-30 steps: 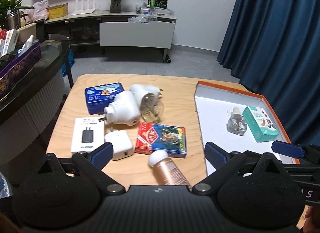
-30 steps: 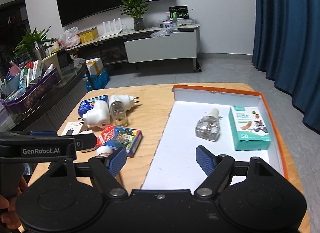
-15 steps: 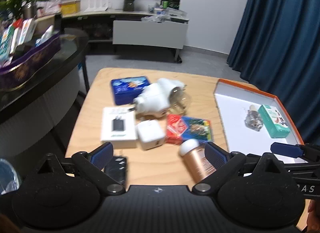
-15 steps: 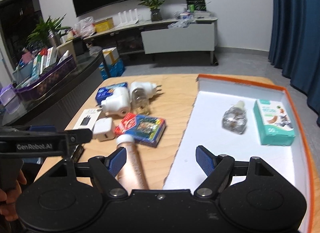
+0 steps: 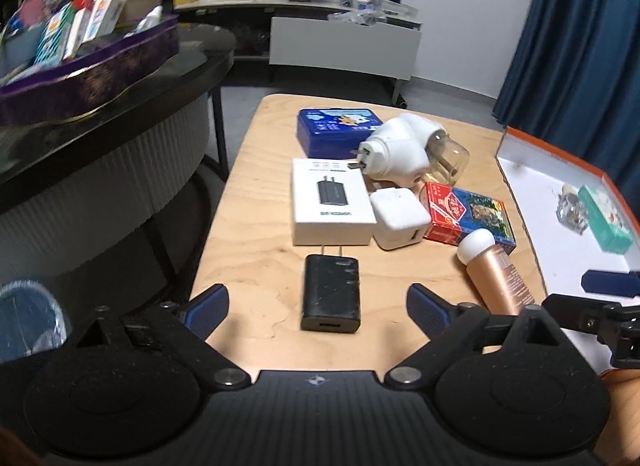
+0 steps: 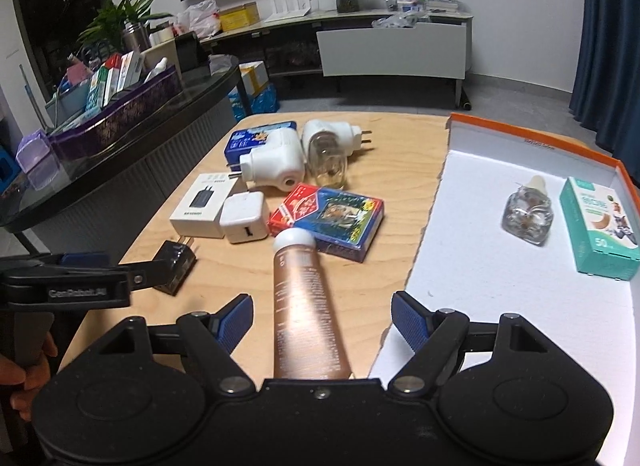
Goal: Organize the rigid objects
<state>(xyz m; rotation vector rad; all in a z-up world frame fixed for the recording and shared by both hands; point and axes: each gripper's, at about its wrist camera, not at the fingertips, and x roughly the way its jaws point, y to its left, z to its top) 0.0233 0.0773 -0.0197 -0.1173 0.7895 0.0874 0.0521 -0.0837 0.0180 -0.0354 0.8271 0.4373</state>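
On the wooden table [image 5: 256, 201] lie a black charger [image 5: 331, 292], a white charger box [image 5: 330, 201], a white cube adapter [image 5: 400, 218], a card box [image 5: 468, 212], a rose-gold tube [image 6: 306, 302], a blue tin [image 5: 336, 130] and two white plug-in units [image 6: 276, 163]. My left gripper [image 5: 318, 304] is open, its fingers either side of the black charger. My right gripper [image 6: 322, 316] is open, its fingers either side of the tube. The orange-rimmed white tray [image 6: 480, 274] holds a glass refill bottle [image 6: 528, 211] and a teal box [image 6: 598, 221].
A dark curved glass counter [image 6: 120, 145] with a purple basket of items stands left of the table. A TV bench with a plant stands at the back wall. A blue curtain [image 5: 580, 45] hangs at the right.
Both grippers have moved left and drawn back. The black charger has come into the left wrist view; the tube now lies between the right gripper's fingers.
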